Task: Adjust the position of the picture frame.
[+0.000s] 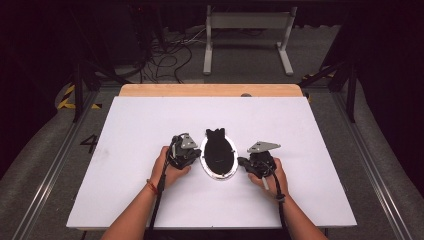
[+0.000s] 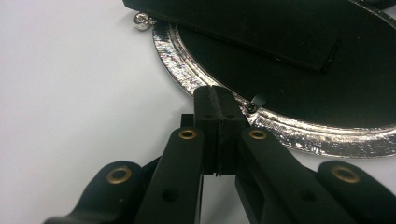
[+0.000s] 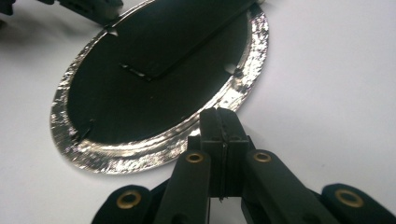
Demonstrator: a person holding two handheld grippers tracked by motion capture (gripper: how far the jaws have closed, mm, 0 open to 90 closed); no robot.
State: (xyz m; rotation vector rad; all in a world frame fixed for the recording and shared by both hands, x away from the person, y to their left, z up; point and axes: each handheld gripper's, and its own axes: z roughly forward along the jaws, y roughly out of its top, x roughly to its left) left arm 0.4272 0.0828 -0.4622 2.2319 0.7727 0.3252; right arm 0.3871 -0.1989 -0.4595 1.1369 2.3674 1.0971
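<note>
Left hand (image 1: pixel 169 170): comes in from the bottom of the high view, wrapped round the left gripper (image 1: pixel 186 152) on the white table top (image 1: pixel 300 130).
Left gripper: jaws pressed together with nothing between them; in the left gripper view (image 2: pixel 216 105) their tips sit right at the silver rim of the frame, touching it or just short of it (I cannot tell which).
Oval picture frame (image 1: pixel 219 156): lies back-side up near the middle of the table, between the two grippers; black backing inside a bright hammered silver rim (image 2: pixel 299 133).
Long axis: runs away from the person toward the far edge of the table, with a black easel stand (image 1: pixel 215 134) jutting past the far end.
Small metal ball (image 2: pixel 142 20): sits at the rim's outer edge in the left gripper view.
Black strut (image 3: pixel 187 44): lies flat along the backing.
Right gripper (image 1: pixel 246 162): jaws closed tight on nothing; in the right gripper view (image 3: pixel 220 116) the tips meet the near rim.
Right hand (image 1: pixel 272 175): holds it, just right of the frame.
</note>
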